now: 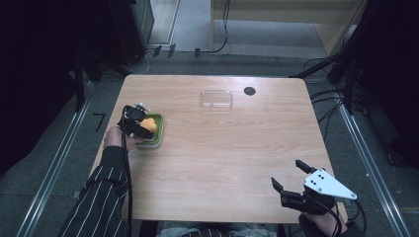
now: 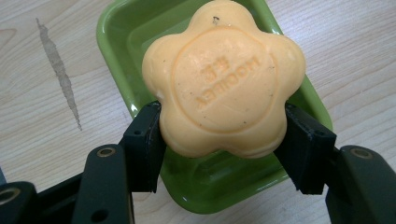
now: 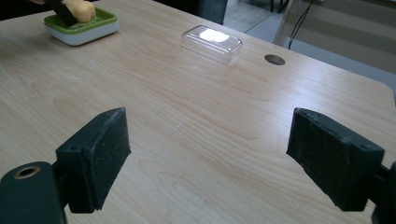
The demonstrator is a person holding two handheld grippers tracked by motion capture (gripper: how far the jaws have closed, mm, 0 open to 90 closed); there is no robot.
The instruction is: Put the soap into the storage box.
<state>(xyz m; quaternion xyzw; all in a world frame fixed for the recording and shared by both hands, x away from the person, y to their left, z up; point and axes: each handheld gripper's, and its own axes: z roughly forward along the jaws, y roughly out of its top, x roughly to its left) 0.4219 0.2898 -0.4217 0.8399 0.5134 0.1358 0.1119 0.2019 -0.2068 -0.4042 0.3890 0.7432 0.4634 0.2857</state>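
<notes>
Your left tongs [image 2: 223, 126] clamped the soap [image 2: 224, 79] over the green dish [image 2: 116, 28] by its rounded lobes, so it could have slipped; your right tongs [image 3: 224, 158] stood open.

1. Light wood-grain table [image 1: 222, 163], rounded corners; round cable hole [image 1: 249, 91] near far edge.
2. Grey floor [image 1: 346, 163]; metal rails [image 1: 365, 158] along both sides.
3. Cables [image 1: 323, 94] trail past far right corner.
4. Pale wooden furniture [image 1: 276, 12] beyond; surroundings dark.
</notes>
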